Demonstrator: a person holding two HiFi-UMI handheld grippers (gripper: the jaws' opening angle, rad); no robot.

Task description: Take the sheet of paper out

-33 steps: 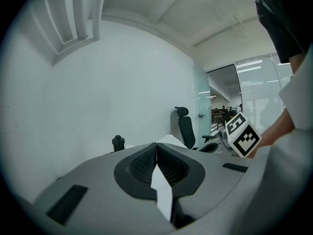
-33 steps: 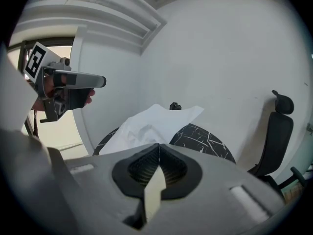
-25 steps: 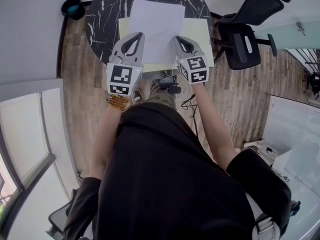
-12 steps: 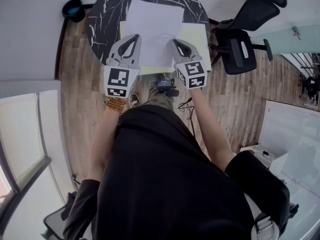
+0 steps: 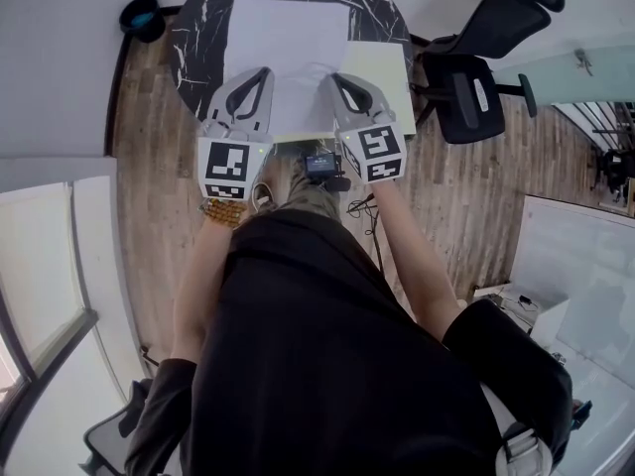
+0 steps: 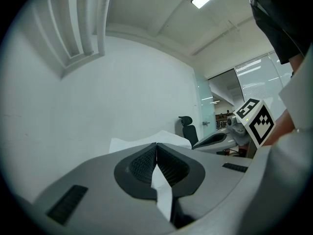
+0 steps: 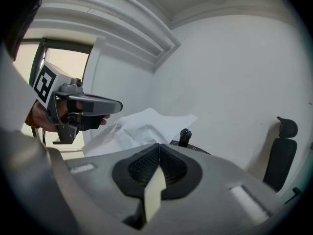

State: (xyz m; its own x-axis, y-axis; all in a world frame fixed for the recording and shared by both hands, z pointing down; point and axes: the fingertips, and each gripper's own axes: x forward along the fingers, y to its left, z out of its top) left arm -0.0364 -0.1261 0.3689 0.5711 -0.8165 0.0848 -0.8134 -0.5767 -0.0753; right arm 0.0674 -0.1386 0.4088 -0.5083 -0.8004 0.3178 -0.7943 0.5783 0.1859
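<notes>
A white sheet of paper (image 5: 288, 43) lies raised over a pale yellow folder (image 5: 382, 72) on a round black marble table (image 5: 193, 53). My left gripper (image 5: 261, 72) is shut on the sheet's near left edge, and a white strip (image 6: 162, 192) shows between its jaws (image 6: 156, 146). My right gripper (image 5: 329, 77) is shut on the folder's near edge, with a pale yellow strip (image 7: 154, 192) pinched in its jaws (image 7: 159, 146). In the right gripper view the crumpled sheet (image 7: 146, 129) rises beyond the jaws, with the left gripper (image 7: 105, 105) at its left.
A black office chair (image 5: 476, 77) stands right of the table on the wooden floor. A dark round object (image 5: 142, 15) sits by the wall at the table's left. A small black post (image 7: 184, 136) stands on the table's far side. White walls close in behind.
Both grippers have kept their hold. The white sheet has shifted left relative to the yellow folder and now hides the folder's left edge.
</notes>
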